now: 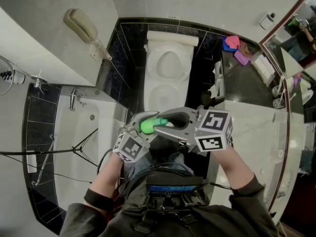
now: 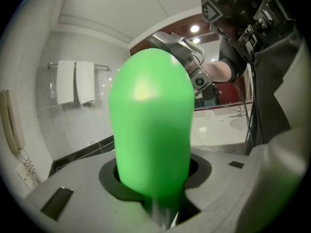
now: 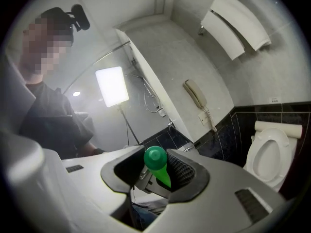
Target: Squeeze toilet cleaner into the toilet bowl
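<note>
**Both grippers on the green bottle, toilet well out in front**

So the left gripper (image 2: 155, 193) has its fingers (image 2: 228, 178) clamped on the fat body of the green cleaner bottle (image 2: 150, 125). The bottle stands up between them and fills most of the left gripper view.

The right gripper (image 3: 156, 174) comes at it from the opposite side. Its fingers are closed on the bottle's small rounded end, which sits snug against the ribbed pad (image 3: 183, 171) of one finger. The other finger's side is in shadow, but it looks like it's touching too.

In the head view the two grippers meet tip to tip, with the bottle lying roughly level between them, in front of the person's body.

The toilet (image 1: 168, 80) is straight ahead, well apart from the bottle, with black tile around it. There's a bathtub (image 1: 84, 132) off to the left and a wall phone (image 1: 81, 26) on the wall beyond it. On the right is a marble tabletop (image 1: 252, 127), and near its far end lie pink and purple cloths (image 1: 234, 48).
</note>
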